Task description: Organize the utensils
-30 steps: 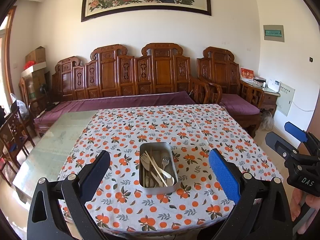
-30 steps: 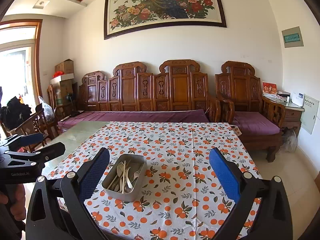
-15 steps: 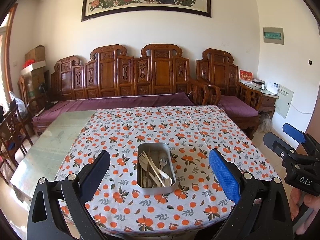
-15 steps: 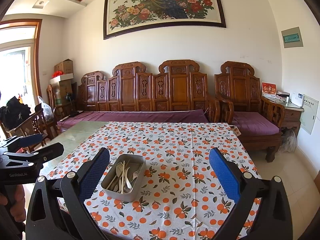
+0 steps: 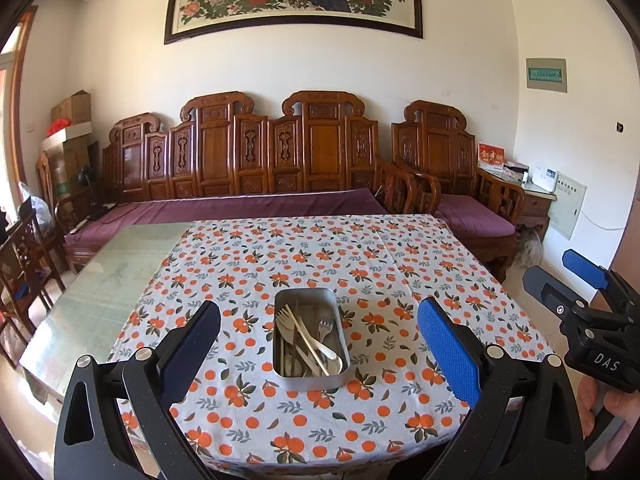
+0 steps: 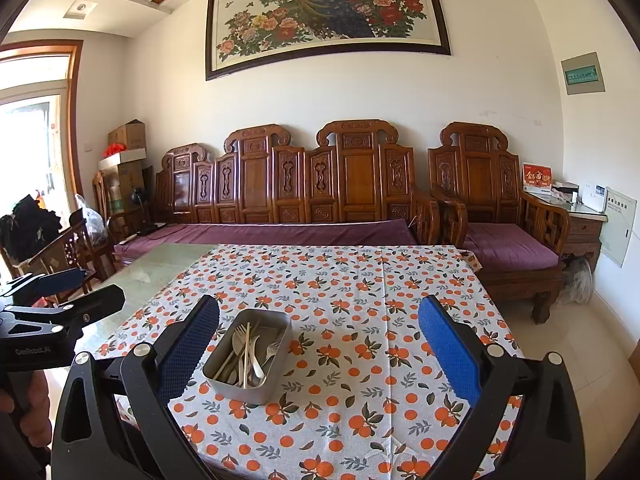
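Currently both claws hover over the near edge of the desk (image 5: 104, 280), spread wide, holding nothing. Left claw (image 5: 318, 338) frames the rectangular metal tin (image 5: 310, 376) dead centre; right claw (image 6: 318, 338) has the same tin (image 6: 256, 384) just beside its left finger (image 6: 188, 344). Tin sits on the orange-print tablecloth (image 6: 380, 300), near the front edge, clear cloth on all sides. Inside: a loose pile of pale forks, spoons and chopsticks (image 5: 308, 340), crossing each other, unsorted. Left strip of the desk is bare glass. Carved wooden bench with purple cushion (image 6: 280, 234) runs behind the far edge.
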`<state>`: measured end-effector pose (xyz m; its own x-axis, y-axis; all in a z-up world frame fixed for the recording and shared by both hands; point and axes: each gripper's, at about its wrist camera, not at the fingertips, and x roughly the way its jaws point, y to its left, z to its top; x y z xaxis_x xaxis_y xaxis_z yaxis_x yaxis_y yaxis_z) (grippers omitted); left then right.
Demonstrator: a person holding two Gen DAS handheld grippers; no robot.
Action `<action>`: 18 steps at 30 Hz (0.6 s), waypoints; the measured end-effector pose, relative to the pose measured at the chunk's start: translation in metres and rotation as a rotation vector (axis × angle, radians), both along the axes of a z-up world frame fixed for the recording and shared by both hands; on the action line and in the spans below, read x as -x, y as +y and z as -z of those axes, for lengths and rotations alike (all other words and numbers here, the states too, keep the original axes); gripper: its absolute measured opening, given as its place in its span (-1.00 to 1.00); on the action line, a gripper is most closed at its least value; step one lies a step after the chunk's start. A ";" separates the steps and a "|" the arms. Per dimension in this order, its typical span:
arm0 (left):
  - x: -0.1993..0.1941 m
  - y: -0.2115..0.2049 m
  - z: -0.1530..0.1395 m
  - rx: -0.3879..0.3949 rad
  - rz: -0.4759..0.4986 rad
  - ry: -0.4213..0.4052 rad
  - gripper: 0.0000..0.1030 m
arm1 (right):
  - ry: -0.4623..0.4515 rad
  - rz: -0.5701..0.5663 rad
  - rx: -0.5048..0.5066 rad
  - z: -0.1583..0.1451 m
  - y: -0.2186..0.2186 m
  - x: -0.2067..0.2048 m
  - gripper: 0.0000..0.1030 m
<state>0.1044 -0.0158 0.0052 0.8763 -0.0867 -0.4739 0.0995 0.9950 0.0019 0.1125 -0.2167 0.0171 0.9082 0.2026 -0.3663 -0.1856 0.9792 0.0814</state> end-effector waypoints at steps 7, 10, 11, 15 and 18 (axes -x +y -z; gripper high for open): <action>0.001 0.000 -0.001 0.000 -0.002 -0.004 0.85 | -0.001 -0.001 0.000 0.000 -0.001 -0.001 0.95; 0.002 -0.001 -0.001 -0.001 -0.003 -0.006 0.85 | -0.001 -0.001 -0.001 0.000 -0.001 -0.001 0.95; 0.002 -0.001 -0.002 -0.001 -0.003 -0.006 0.85 | 0.000 -0.002 -0.002 0.000 -0.002 -0.002 0.95; 0.002 -0.001 -0.002 -0.002 -0.003 -0.007 0.85 | 0.000 -0.001 -0.003 0.000 -0.002 -0.002 0.95; 0.002 -0.001 -0.002 0.000 -0.003 -0.007 0.85 | -0.001 -0.001 -0.003 -0.001 -0.003 -0.002 0.95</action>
<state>0.1026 -0.0172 0.0069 0.8798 -0.0844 -0.4678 0.0966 0.9953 0.0021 0.1144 -0.2195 0.0176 0.9084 0.2042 -0.3649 -0.1864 0.9789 0.0837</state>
